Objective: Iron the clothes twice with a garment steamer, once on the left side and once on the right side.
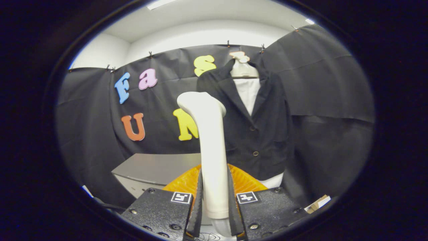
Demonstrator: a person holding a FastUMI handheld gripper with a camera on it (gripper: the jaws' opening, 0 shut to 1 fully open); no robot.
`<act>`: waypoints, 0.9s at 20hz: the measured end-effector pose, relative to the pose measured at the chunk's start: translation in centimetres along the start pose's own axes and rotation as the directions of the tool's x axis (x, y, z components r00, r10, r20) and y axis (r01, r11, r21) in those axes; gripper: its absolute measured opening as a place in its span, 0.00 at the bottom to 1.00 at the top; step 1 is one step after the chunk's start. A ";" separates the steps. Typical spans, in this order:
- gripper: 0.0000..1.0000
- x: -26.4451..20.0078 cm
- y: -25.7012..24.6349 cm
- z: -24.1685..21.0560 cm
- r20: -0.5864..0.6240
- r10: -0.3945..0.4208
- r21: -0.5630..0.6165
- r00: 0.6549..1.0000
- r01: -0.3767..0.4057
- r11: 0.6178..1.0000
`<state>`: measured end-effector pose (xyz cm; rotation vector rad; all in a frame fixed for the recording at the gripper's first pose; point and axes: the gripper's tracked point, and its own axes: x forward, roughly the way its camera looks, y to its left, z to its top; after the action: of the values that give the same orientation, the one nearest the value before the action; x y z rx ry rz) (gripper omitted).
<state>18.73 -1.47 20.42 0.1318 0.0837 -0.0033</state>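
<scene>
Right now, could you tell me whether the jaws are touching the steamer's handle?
Touching. In the gripper view, both jaws of the gripper press against the sides of the white steamer handle, with no gap on either side.

Occlusions and cut-offs, gripper view.

- White plastic garment steamer [209, 134]: lower end of the upright handle hidden between the gripper [215, 204] fingers, which press on it from both sides; its base is not visible.
- Black buttoned jacket on a white mannequin torso [257, 127]: left side covered by the steamer handle; right sleeve merges with the dark cloth wall, outline unclear; the mannequin's neck top is blurred.
- Orange ribbed object [182, 182]: mostly hidden behind fingers and handle; identity cannot be told.
- Grey flat-topped box [157, 167]: near part hidden.
- Small cardboard-coloured item [317, 203]: cut off, too small to identify.
</scene>
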 end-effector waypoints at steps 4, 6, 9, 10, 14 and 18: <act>0.36 1.6 -2.4 2.7 0.036 -0.010 0.032 0.999 0.009 0.999; 0.36 3.1 -2.7 4.1 0.047 0.005 0.039 0.999 -0.007 0.999; 0.36 6.0 -2.9 6.6 0.068 0.033 0.027 0.997 -0.035 0.999; 0.36 7.0 -2.9 7.4 0.072 0.044 0.023 0.996 -0.045 0.999; 0.36 10.8 -3.8 10.4 0.102 0.058 -0.004 0.993 -0.058 0.998; 0.36 13.6 -5.2 11.5 0.116 0.051 -0.039 0.992 -0.047 0.998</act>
<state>33.21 -8.15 29.97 0.0971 -0.0361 0.0395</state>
